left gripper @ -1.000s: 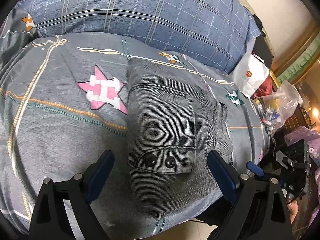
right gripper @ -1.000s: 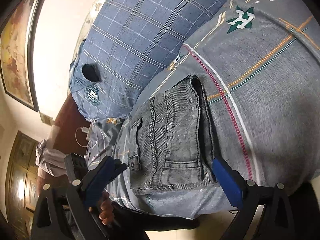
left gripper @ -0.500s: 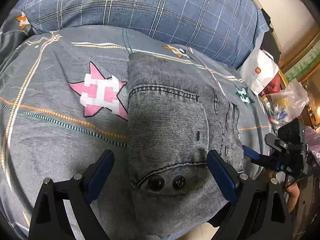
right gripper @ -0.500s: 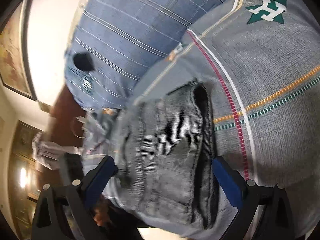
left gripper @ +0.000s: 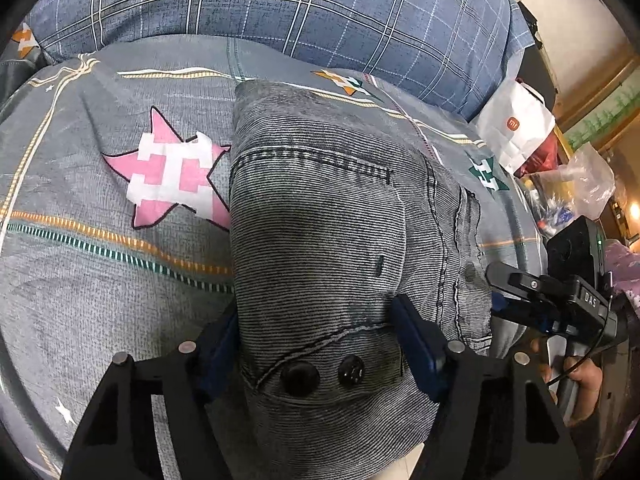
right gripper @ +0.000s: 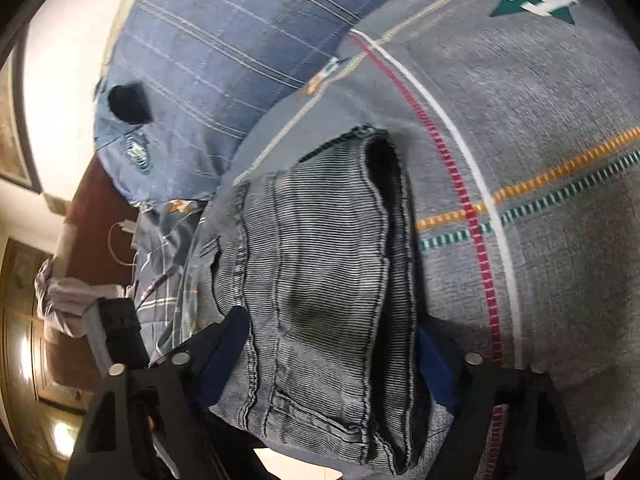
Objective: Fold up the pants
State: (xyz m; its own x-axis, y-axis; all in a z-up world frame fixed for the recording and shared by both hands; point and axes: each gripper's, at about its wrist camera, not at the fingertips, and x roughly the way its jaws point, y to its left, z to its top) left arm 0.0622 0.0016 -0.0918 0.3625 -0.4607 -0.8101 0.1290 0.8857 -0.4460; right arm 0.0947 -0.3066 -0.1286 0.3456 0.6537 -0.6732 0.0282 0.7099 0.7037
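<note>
Folded grey denim pants (left gripper: 320, 200) lie on a grey patterned bed cover (left gripper: 100, 300) near the bed's front edge; two dark buttons (left gripper: 300, 374) face me. My left gripper (left gripper: 320, 344) straddles the near end of the bundle. Its jaws are closing, and both blue pads (left gripper: 420, 344) touch the fabric that bulges between them. In the right wrist view the pants (right gripper: 320, 240) show their stacked folded edge. My right gripper (right gripper: 332, 352) also closes around that end, its pads (right gripper: 228, 344) against the denim. The right gripper (left gripper: 520, 300) also appears at the bundle's right side in the left wrist view.
A blue plaid pillow (left gripper: 320, 8) lies behind the pants. A white paper bag (left gripper: 516, 128) and a clear plastic bag (left gripper: 588, 180) stand beyond the bed's right side. A person's hand (left gripper: 580, 376) holds the right gripper. Wooden furniture (right gripper: 24, 320) stands left of the bed.
Both grippers moved forward and down onto the pants' near end. Their jaws narrowed from wide open until the pads met the fabric on both sides.
</note>
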